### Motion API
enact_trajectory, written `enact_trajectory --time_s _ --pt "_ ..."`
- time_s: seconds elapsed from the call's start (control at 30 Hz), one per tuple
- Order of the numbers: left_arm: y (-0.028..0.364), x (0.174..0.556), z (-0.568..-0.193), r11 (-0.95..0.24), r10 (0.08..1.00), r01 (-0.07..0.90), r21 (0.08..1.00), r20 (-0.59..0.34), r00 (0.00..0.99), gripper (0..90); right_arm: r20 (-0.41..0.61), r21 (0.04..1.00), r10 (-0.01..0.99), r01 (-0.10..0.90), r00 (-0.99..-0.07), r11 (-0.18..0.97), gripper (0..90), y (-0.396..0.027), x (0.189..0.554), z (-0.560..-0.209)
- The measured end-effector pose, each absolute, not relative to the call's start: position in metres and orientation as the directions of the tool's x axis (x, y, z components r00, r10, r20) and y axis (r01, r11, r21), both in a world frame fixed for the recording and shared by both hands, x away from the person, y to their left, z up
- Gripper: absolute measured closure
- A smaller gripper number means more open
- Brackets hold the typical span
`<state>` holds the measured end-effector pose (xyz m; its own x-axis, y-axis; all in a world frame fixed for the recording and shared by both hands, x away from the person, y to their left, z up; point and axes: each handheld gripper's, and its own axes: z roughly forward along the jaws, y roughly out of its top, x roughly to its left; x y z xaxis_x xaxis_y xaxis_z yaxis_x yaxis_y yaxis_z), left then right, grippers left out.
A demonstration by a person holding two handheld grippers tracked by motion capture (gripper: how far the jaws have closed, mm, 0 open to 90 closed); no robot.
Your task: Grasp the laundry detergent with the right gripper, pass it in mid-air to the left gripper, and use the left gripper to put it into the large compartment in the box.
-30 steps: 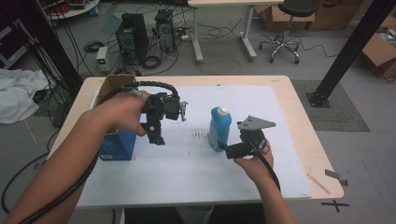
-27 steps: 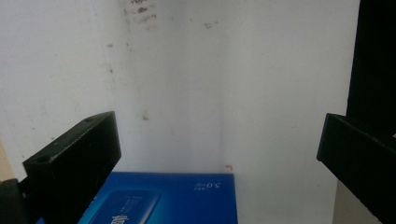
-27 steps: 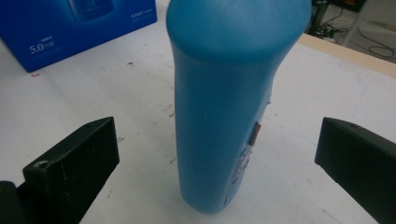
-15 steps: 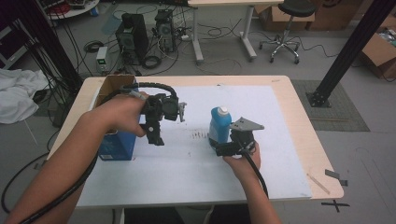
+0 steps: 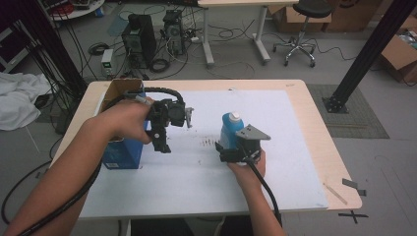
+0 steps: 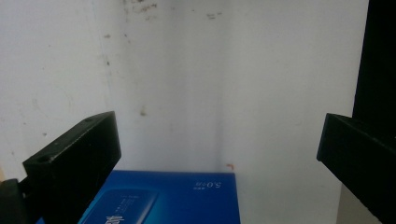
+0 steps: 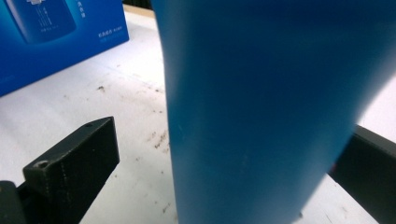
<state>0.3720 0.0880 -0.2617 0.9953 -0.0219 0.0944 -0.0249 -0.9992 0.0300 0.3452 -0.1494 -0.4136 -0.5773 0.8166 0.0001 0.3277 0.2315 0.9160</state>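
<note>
a blue plastic bottle (image 5: 227, 131) with a white cap stands upright near the middle of a white sheet (image 5: 295, 128) that covers the wooden table. it looks rigid and smooth-sided, likely a little slippery, and probably has some weight if full; being tall and narrow, it could tip if nudged high up. the best hold is judged to be across its lower body, where the sides are widest.

the right gripper (image 5: 231, 152) is at the bottom of the bottle on the person's side. its jaws are spread wide, one on each side of the bottle. in the right gripper view the bottle (image 7: 261, 107) stands between them; a clear gap shows on the left, and on the right contact cannot be told. it is not yet clamped.

the left gripper (image 5: 162, 142) is held above the sheet beside a blue box (image 5: 120, 152) at the table's left, jaws wide apart and holding nothing.
</note>
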Motion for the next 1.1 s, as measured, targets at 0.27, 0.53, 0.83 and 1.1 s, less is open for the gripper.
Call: enact_trajectory --time_s 0.27,0.53,0.83,1.1 --pt "0.0888 0.3726 -0.2622 -0.999 -0.020 -0.023 0.030 0.094 0.995 0.0 0.004 0.926 0.833 0.317 -0.553 0.206 0.0 -0.1451 0.3454 -0.4177" --pt "0.0905 0.3726 -0.2625 -0.999 -0.015 -0.018 0.026 0.094 0.995 0.1 0.010 0.928 0.844 0.319 -0.537 0.191 5.7 -0.1434 0.3462 -0.4227" --pt "0.0902 0.3732 -0.2634 -1.000 -0.014 -0.017 0.023 0.093 0.996 0.1 0.013 0.935 0.848 0.306 -0.529 0.177 14.4 -0.1461 0.3450 -0.4216" --pt "0.0890 0.3737 -0.2642 -1.000 -0.015 -0.017 0.025 0.092 0.996 0.1 0.015 0.936 0.849 0.306 -0.528 0.173 19.3 -0.1478 0.3459 -0.4220"
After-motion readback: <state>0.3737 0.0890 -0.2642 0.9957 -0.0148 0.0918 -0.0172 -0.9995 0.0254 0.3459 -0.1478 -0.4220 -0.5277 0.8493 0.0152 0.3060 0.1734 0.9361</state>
